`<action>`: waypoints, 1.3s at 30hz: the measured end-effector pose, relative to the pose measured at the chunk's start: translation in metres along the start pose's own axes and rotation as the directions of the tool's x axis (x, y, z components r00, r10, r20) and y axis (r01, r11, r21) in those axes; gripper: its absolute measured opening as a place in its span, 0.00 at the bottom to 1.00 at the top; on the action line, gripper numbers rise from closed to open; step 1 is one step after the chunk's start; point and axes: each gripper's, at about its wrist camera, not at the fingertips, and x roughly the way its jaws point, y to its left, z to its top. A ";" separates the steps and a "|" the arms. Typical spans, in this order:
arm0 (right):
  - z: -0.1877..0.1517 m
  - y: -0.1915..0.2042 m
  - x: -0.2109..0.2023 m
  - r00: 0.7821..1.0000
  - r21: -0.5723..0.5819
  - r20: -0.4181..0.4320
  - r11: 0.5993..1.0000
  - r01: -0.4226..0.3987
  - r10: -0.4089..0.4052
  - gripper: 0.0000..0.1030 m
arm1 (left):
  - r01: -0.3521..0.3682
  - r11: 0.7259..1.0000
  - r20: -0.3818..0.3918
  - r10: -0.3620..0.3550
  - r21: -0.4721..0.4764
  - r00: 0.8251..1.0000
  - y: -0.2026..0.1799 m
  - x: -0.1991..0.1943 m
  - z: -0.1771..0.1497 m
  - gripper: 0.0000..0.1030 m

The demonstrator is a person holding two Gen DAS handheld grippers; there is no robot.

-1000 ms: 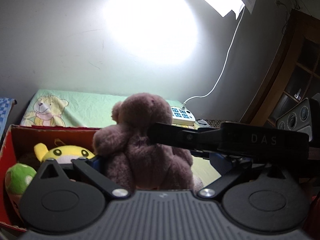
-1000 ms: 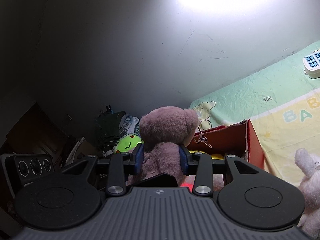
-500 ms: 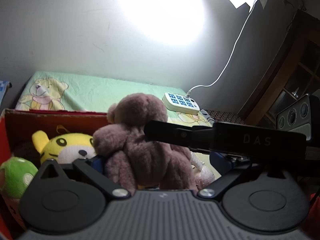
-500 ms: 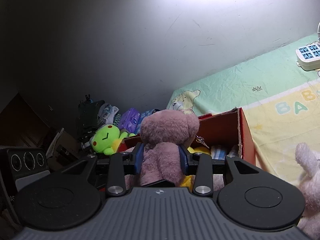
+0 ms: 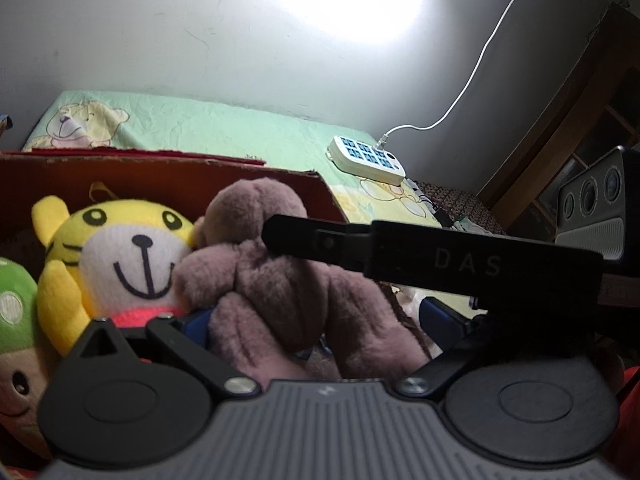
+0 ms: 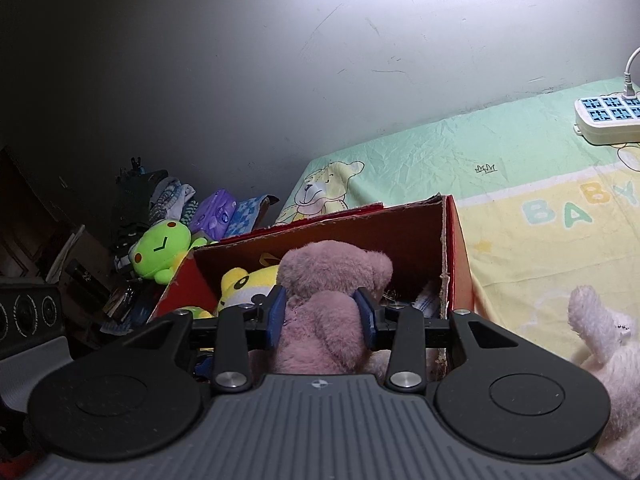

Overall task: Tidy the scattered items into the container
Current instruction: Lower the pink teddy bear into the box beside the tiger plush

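From the left, a green toy (image 5: 16, 312) and a yellow tiger (image 5: 120, 256) already lay in the red box (image 6: 454, 248), and the brown bear (image 6: 332, 304) hung just over its open top. The right gripper (image 6: 322, 314) pinched the bear's body between its fingers, likely to lower it in, while the left gripper (image 5: 316, 320) sat spread wide around its lower half, gripping nothing. Farther right a white plush toy (image 6: 600, 340) waited on the bed (image 6: 520, 168), still to be tidied.

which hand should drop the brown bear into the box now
Right. The right gripper already clamps the brown bear over the red box. The left gripper has wide-open jaws that grip nothing, with the bear between them.
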 end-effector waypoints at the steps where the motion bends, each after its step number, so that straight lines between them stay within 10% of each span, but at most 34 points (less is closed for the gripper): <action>1: 0.000 0.000 0.001 1.000 0.001 0.001 1.000 -0.001 0.001 0.40 | -0.007 1.000 -0.001 0.007 0.006 1.000 0.000 0.001 -0.001 0.97; 39: -0.009 0.004 -0.021 0.999 0.041 -0.009 0.998 -0.047 0.047 0.32 | -0.018 1.000 -0.030 0.018 0.004 0.999 0.008 -0.008 -0.004 0.97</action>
